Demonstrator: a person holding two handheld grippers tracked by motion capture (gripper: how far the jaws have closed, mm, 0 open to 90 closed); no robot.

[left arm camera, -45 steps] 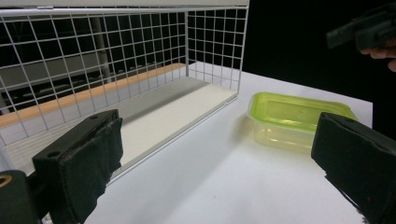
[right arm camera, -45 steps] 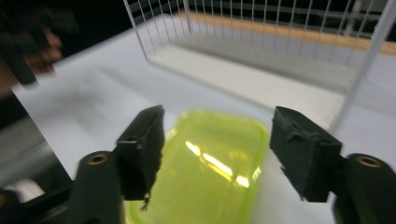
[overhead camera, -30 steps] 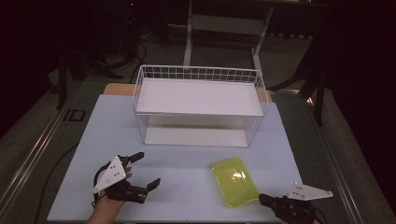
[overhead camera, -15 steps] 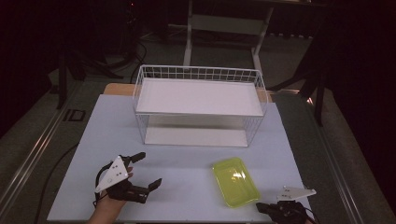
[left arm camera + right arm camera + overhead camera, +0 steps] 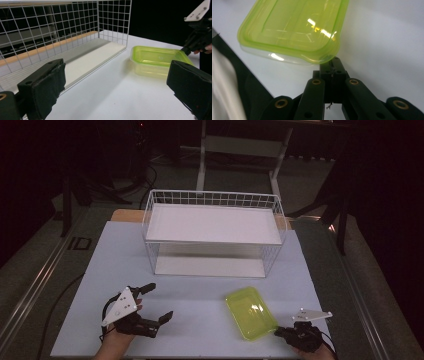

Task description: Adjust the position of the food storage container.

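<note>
A translucent yellow-green plastic container [image 5: 250,312] lies on the white table mat, front right. My right gripper [image 5: 280,332] is at its near right corner, jaws shut on the container's rim. In the right gripper view the two jaws meet at that corner [image 5: 333,65] under the container [image 5: 294,27]. My left gripper [image 5: 159,301] rests at the front left, open with nothing between its jaws. In the left gripper view its jaws [image 5: 117,72] stand wide apart, with the container [image 5: 157,56] and the right gripper [image 5: 197,40] beyond them.
A white wire rack [image 5: 212,222] with a flat white shelf stands at the back middle of the mat [image 5: 200,295]; its mesh side [image 5: 62,37] is close to the left gripper. Dark floor and stands surround the table.
The right gripper has sunk toward the table's front edge, and the container's near corner has come down with it. The left gripper has kept still.
</note>
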